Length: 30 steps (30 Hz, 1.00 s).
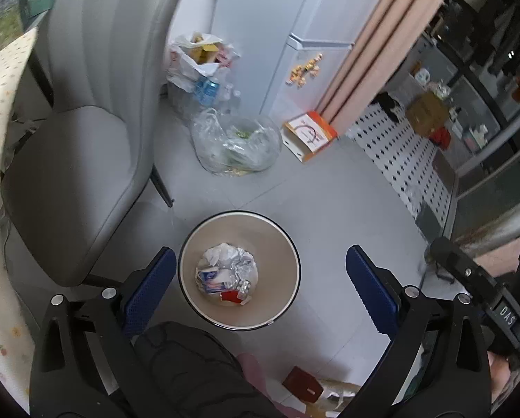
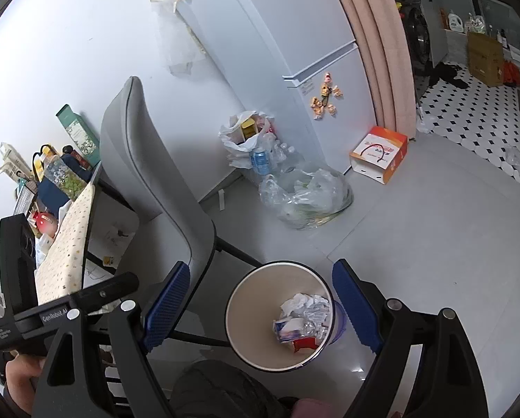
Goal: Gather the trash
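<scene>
Both grippers hang over a round waste bin (image 1: 239, 270) that stands on the pale tiled floor (image 1: 329, 209) just beside a grey chair (image 1: 79, 181). The left gripper (image 1: 260, 292) has its jaws wide apart with nothing between the blue pads; seen from its wrist, the bin sits below, centred in the gap. The right gripper (image 2: 256, 308) also has its jaws apart and empty, and the bin shows between them, nearer the right-hand finger. Inside the bin lies the trash (image 1: 227, 271): crumpled white paper, a small carton and a red scrap, heaped on the bottom and well apart from either pair of jaws. Farther off, near the white fridge (image 2: 294, 35), stand a clear plastic bag (image 1: 235, 142) and an orange-and-white box (image 1: 310, 136).
</scene>
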### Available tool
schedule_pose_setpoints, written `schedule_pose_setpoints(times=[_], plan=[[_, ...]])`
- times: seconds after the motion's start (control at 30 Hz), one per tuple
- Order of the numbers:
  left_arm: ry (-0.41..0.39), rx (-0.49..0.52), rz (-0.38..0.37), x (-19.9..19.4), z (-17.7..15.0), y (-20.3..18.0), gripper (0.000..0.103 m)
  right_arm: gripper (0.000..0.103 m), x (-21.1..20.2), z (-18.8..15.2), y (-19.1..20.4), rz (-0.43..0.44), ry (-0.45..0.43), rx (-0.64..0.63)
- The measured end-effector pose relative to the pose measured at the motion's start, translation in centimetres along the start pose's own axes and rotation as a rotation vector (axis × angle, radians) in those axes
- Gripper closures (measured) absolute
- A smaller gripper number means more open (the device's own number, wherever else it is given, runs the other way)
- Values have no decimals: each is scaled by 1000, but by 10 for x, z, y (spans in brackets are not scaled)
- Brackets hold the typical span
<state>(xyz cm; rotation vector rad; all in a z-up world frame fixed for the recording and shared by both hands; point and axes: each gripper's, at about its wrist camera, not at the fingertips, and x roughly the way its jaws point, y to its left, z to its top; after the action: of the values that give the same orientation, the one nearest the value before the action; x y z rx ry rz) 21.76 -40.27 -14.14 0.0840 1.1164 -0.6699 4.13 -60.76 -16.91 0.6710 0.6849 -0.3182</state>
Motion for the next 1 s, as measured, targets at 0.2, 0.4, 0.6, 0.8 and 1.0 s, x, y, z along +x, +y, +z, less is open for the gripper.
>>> schedule_pose_setpoints(times=[0.2,0.4,0.6,0.8,1.0], plan=[[-56,-51,8,-28,1,19,6,16,-7,1,23,8,-14,-38],[-128,-95,21,-65,-3,38,6,12,-20,2,54,0,-35,-99],[-213,-130,60,-107,-11,59,6,8,-37,0,93,14,-58,-162],[-290,-147,78,-150,-22,75,6,8,-52,-7,129,35,-69,-227],[-353,-165,116,-190,-37,91,6,8,-73,-13,165,54,-81,-306]])
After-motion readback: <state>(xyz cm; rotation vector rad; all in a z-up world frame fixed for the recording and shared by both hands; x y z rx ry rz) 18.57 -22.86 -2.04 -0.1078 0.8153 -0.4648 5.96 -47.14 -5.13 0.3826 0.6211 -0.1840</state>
